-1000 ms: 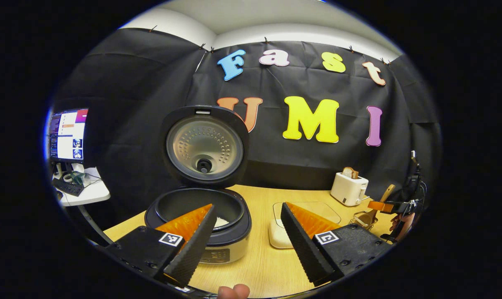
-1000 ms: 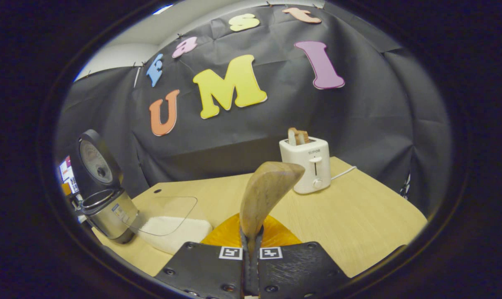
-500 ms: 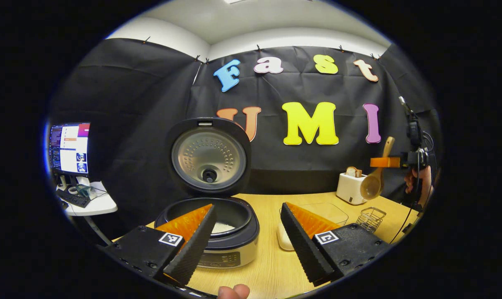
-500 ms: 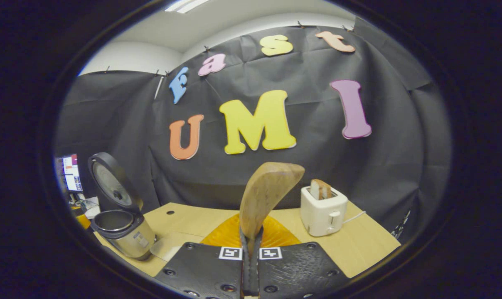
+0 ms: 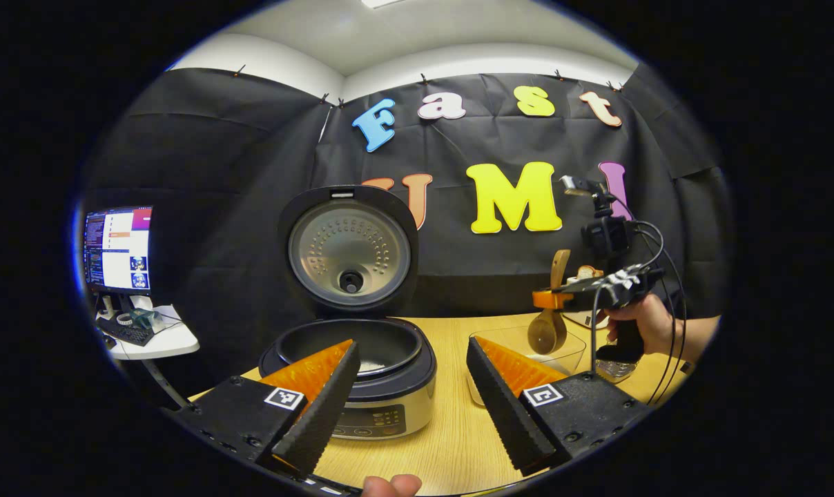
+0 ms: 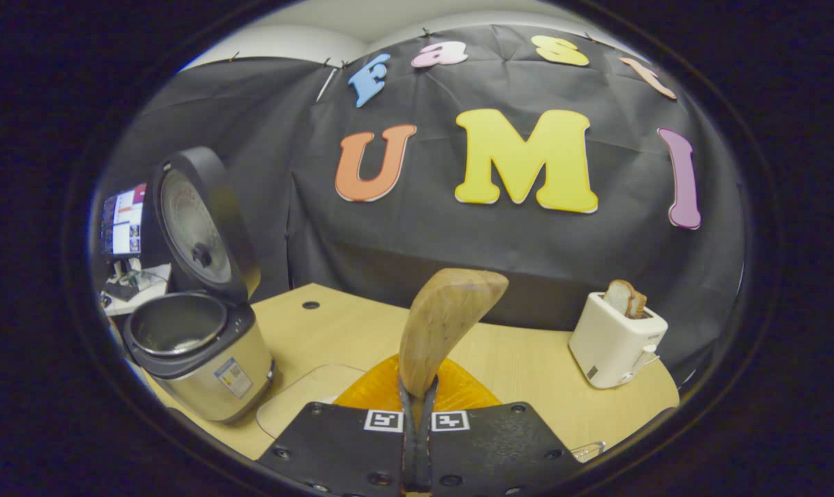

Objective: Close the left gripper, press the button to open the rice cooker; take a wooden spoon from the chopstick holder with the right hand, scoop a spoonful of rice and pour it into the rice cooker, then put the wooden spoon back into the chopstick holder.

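- Both tongs were mine: my left gripper [image 5: 406, 393] hung released, its two fingers spread wide over the table [image 5: 438, 442], while my right gripper [image 6: 417, 449] was clenched on the handle of the wooden spoon [image 6: 444, 324], both fingers pressing it.
- From the left gripper view, the rice cooker [image 5: 362, 373] stood at about eleven o'clock of my spread fingers, lid [image 5: 348, 252] up and the pot open, so I judged the button step done.
- Scooping seemed the step in hand: the spoon's bowl [image 5: 547, 336] hung at two o'clock in that view, just above the clear rice container [image 5: 527, 345].
- To do it well, I judged I should keep my clamp firm, lower the bowl into the container, turn it level once loaded, and carry it slowly towards nine o'clock to the open pot.
- Tilting early would likely spill grains on the wood.
- In the left gripper view I saw my right hand [image 5: 638, 324] on the grip, the spoon hanging bowl-down, and pale rice on the pot's floor.
- From the right gripper view I saw the spoon close up between my fingers, the cooker's side at nine o'clock, and the white toaster [image 6: 614, 338] with bread at three o'clock.
- Whether the spoon's bowl touched the container, I could not tell.
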